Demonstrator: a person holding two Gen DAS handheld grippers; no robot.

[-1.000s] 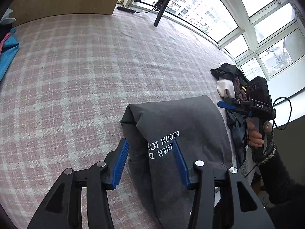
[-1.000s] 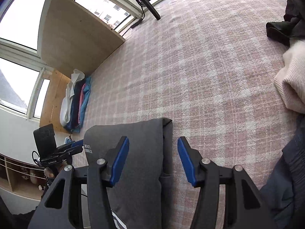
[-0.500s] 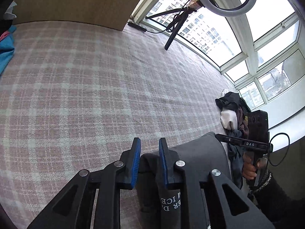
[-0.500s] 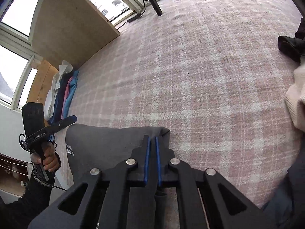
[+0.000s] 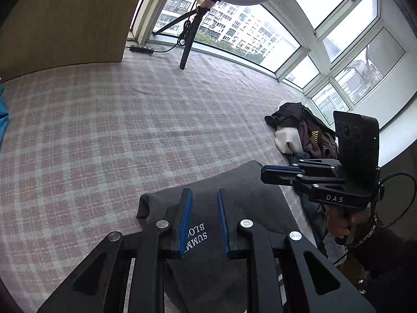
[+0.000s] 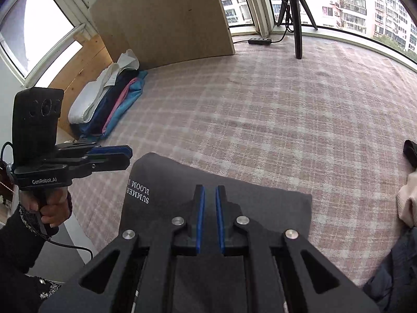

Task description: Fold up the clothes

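A dark grey folded garment [image 5: 247, 195] [image 6: 260, 203] with white "SUMMER BLOOM" lettering lies flat on the pink plaid bed cover [image 5: 104, 130]. My left gripper [image 5: 203, 191] hovers over its far left part. The blue pads stand a narrow gap apart, and the lettering shows through it. In the right wrist view the left gripper [image 6: 129, 155] hangs just off the garment's far left corner with no fabric in it. My right gripper [image 6: 208, 186] hovers over the far edge with only a thin slit between its pads. Seen from the left, the right gripper [image 5: 263, 173] carries nothing.
A heap of unfolded clothes [image 5: 299, 135] lies at the right; a cream piece [image 6: 408, 203] of it shows in the right wrist view. A stack of folded clothes [image 6: 109, 104] leans by a wooden board [image 6: 161, 20] at the far left. A tripod [image 5: 186, 52] stands by the windows.
A second ago both grippers were open around the garment's far edge, then they shut on it. Now both are off the fabric, raised, tilted up and closer together.
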